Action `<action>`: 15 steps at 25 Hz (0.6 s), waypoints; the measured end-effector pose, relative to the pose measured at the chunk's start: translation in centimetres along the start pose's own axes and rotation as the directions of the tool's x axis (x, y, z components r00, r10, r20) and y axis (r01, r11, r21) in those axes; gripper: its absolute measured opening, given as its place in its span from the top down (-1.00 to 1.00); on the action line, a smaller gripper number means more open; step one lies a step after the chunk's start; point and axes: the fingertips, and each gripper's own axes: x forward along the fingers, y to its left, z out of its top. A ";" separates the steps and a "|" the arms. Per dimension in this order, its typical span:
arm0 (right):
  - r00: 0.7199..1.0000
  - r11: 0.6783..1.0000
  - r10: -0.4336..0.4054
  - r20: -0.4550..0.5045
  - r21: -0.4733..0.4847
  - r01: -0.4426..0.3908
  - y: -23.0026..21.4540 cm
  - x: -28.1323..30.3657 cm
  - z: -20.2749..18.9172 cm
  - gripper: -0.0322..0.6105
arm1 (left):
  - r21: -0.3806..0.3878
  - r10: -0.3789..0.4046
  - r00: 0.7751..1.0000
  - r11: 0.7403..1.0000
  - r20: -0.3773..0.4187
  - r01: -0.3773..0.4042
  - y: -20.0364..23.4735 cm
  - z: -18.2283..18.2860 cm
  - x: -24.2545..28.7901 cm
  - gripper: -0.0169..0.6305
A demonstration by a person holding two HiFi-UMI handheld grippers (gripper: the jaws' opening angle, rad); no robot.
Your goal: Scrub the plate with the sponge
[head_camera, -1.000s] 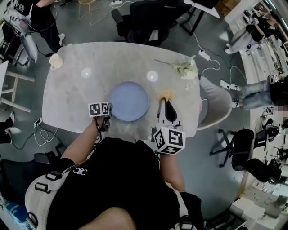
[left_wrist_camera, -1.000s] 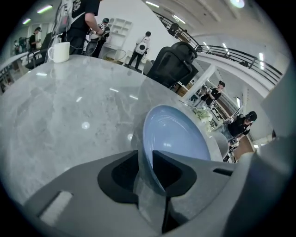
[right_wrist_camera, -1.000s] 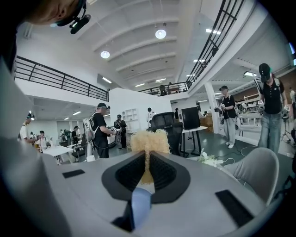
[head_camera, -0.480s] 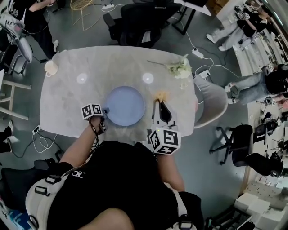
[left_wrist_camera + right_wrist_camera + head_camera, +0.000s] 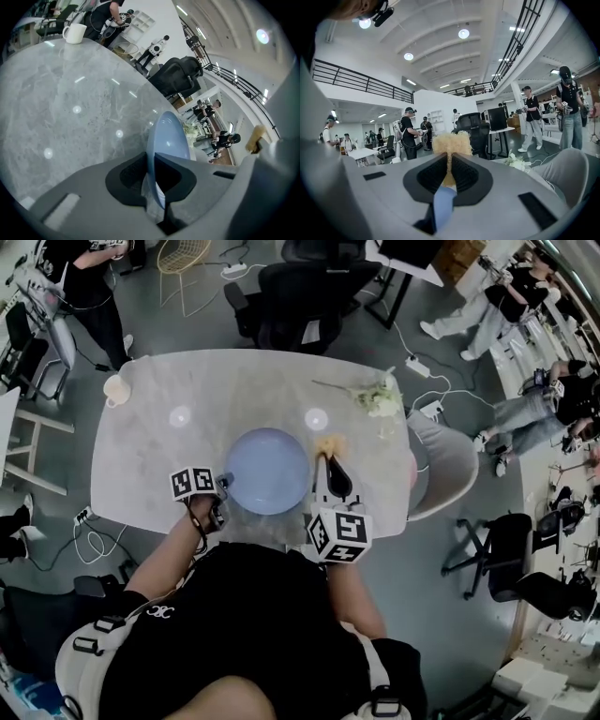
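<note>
Counted: 1 plate [image 5: 267,470], 1 sponge [image 5: 327,446], 1 mug [image 5: 116,389], 1 flower sprig [image 5: 380,397].

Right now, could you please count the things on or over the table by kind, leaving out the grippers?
plate: 1
sponge: 1
mug: 1
flower sprig: 1
Total: 4
</note>
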 end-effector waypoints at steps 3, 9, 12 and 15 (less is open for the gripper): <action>1.000 1.000 0.022 0.003 -0.003 -0.022 0.4 0.4 0.1 0.80 | 0.001 -0.039 0.998 0.999 0.046 0.039 -2.1 1.3 -1.8 0.84; 0.997 0.997 0.072 -0.018 -0.003 -0.072 1.6 1.4 -0.2 0.80 | 0.008 -0.103 0.985 0.995 0.136 0.103 -6.2 4.4 -6.7 0.85; 0.994 0.995 0.097 -0.043 -0.017 -0.098 2.1 2.0 -0.5 0.80 | 0.018 -0.123 0.978 0.992 0.168 0.122 -7.5 5.2 -8.8 0.84; 0.990 0.991 0.116 -0.081 -0.063 -0.121 2.8 2.7 -1.0 0.80 | 0.002 -0.146 0.972 0.989 0.184 0.148 -8.1 5.3 -10.2 0.85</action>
